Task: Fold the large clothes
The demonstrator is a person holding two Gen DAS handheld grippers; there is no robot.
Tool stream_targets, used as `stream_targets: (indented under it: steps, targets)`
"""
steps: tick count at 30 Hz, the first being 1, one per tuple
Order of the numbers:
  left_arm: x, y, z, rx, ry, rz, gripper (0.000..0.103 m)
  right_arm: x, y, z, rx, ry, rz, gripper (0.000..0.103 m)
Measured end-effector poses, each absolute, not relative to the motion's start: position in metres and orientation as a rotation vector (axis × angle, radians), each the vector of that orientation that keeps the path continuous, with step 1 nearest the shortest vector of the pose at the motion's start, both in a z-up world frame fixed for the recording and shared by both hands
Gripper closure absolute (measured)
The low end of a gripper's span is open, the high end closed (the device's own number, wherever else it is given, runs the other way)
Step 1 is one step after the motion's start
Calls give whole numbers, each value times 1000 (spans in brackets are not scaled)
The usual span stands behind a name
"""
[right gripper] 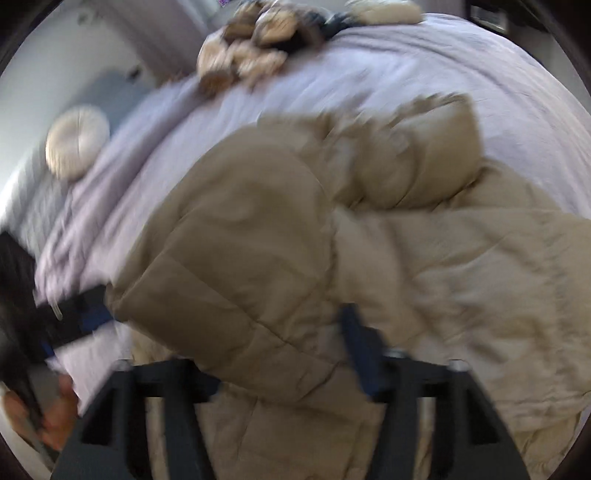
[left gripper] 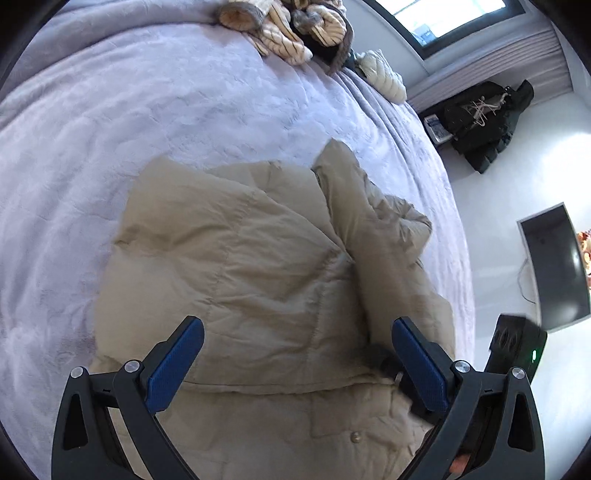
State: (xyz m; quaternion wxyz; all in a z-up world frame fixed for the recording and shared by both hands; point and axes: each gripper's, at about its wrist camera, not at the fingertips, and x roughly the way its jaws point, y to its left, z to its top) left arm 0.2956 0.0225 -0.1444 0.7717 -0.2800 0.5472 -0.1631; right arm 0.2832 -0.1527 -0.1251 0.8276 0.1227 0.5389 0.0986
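A beige puffer jacket point(left gripper: 240, 266) lies on the lilac bedspread point(left gripper: 110, 129), one sleeve folded across its right side. My left gripper point(left gripper: 297, 354) is open and empty just above the jacket's lower part. In the blurred right wrist view the jacket point(right gripper: 461, 266) fills the frame, and a puffy fold of it point(right gripper: 229, 258) lies between the fingers of my right gripper point(right gripper: 280, 354). Only its right finger point(right gripper: 358, 350) shows; the left one is hidden by fabric. The other gripper point(right gripper: 74, 321) shows at the left edge there.
A pile of cream and brown clothes point(left gripper: 295, 26) lies at the bed's far edge, with a white cushion point(left gripper: 384, 74) beside it. A black coat point(left gripper: 484, 122) and a dark screen point(left gripper: 557, 266) are on the floor to the right. A round cushion point(right gripper: 75, 144) sits at the left.
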Motion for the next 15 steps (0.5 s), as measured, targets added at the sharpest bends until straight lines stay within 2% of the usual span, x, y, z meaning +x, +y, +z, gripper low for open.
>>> stream_targets:
  steps: [5, 12, 13, 14, 15]
  targets:
    - [300, -6, -162, -632, 1262, -449, 1, 245, -183, -122, 308, 1175, 223, 38]
    - [314, -49, -180, -577, 1304, -477, 2, 168, -341, -147, 714, 1206, -67, 38]
    - [316, -53, -181, -564, 1309, -473, 13, 161, -358, -150, 771, 1188, -100, 38]
    - [317, -56, -182, -547, 1314, -471, 37, 153, -377, -153, 837, 1157, -127, 38]
    - [318, -61, -182, -511, 1333, -465, 51, 147, -396, -155, 906, 1120, -156, 38]
